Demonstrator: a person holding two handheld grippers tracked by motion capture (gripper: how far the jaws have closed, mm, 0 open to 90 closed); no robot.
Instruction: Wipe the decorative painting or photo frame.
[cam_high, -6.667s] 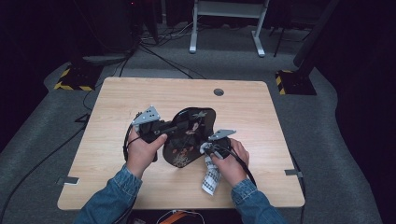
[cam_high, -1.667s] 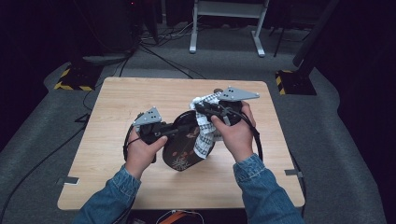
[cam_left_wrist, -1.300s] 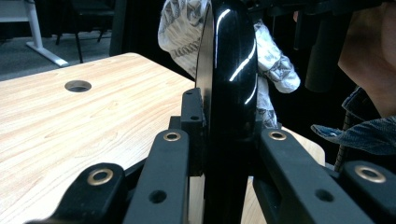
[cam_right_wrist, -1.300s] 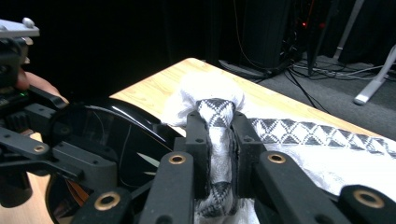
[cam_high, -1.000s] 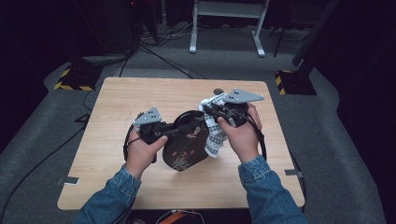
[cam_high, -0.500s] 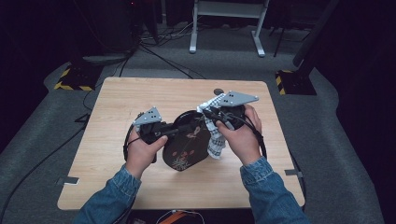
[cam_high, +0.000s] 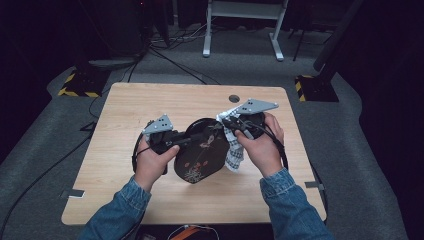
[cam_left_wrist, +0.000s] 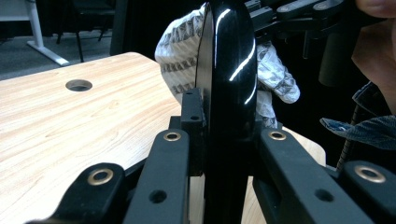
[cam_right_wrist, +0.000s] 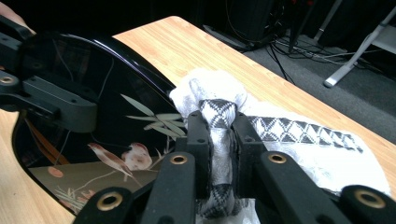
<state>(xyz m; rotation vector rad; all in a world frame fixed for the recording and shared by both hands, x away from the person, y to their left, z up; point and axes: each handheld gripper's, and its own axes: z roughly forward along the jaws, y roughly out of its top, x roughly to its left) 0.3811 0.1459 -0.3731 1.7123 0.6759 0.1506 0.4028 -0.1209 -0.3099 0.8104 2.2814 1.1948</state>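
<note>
A black lacquered plate (cam_high: 200, 156) painted with birds and leaves (cam_right_wrist: 93, 109) stands tilted on its edge above the table. My left gripper (cam_high: 196, 138) is shut on its left rim, and the glossy rim (cam_left_wrist: 229, 93) sits between the jaws. A white cloth (cam_high: 234, 151) with a grey diamond pattern hangs against the plate's upper right side. My right gripper (cam_right_wrist: 218, 125) is shut on a bunched fold of this cloth (cam_right_wrist: 299, 135), right beside the plate's painted face. The cloth (cam_left_wrist: 180, 51) bulges out on both sides of the rim.
The wooden table (cam_high: 140, 105) has a round cable hole (cam_high: 234, 98) near its far edge. Grey carpet, cables and a white desk frame (cam_high: 242, 30) lie beyond it. Both denim-sleeved forearms come in from the front edge.
Since the earliest frame my right gripper has carried the cloth from the table's front up to the plate's far right side. Over the last second it shifted only slightly; the left gripper held still.
</note>
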